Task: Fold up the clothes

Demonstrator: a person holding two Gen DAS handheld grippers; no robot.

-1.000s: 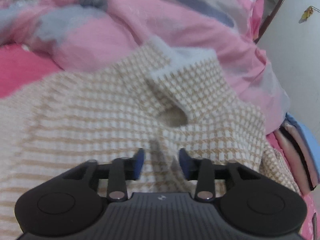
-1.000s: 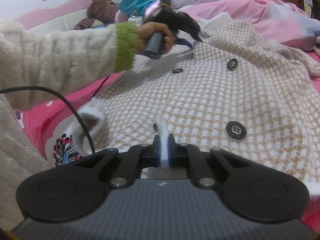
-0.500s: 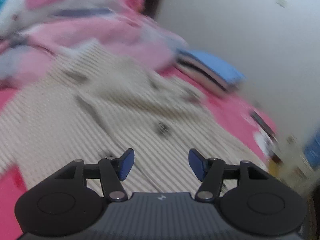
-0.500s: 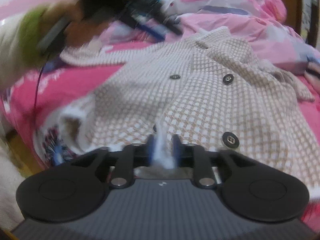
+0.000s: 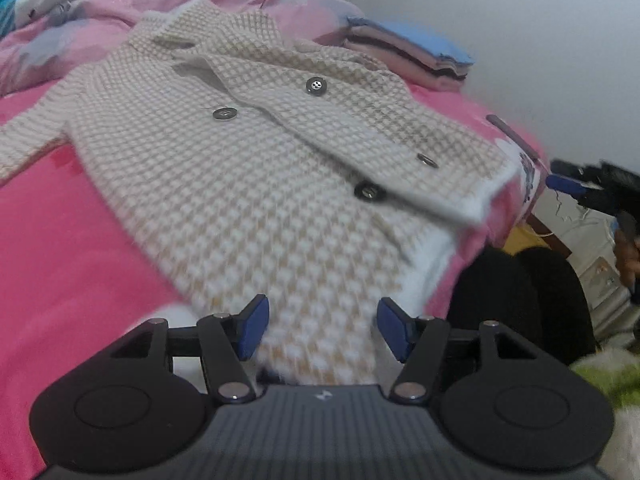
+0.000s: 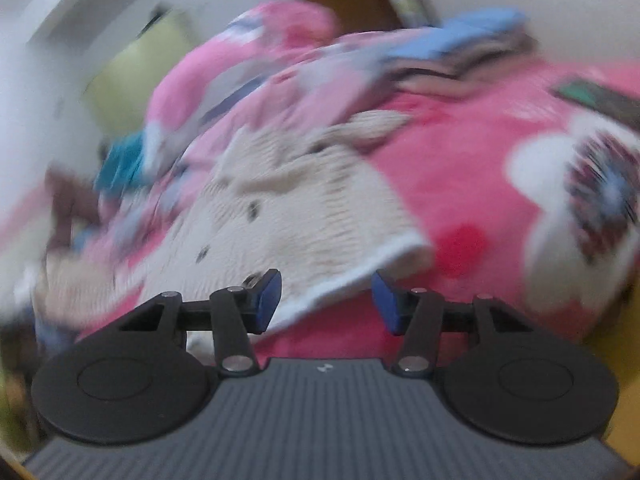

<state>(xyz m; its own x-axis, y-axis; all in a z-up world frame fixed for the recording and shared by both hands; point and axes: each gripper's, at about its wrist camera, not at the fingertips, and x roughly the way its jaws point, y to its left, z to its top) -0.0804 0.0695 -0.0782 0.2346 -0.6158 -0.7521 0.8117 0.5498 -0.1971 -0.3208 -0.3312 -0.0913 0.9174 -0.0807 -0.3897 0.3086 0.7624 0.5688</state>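
Note:
A cream and tan checked knit coat with dark buttons lies spread on a pink bed, collar at the far end. My left gripper is open and empty just over the coat's near hem. In the blurred right wrist view the same coat lies ahead, its white-edged hem corner between and just beyond the blue pads. My right gripper is open and empty. The right gripper also shows at the right edge of the left wrist view.
A pink blanket covers the bed. A pink quilt is heaped behind the coat. A stack of folded clothes with a blue one on top sits at the far right by the white wall. Dark trouser legs stand at the bed's edge.
My right gripper has let go of the coat's white hem and opened, swinging off to the right. My left gripper has swung from the collar down to the near hem, opening wider.

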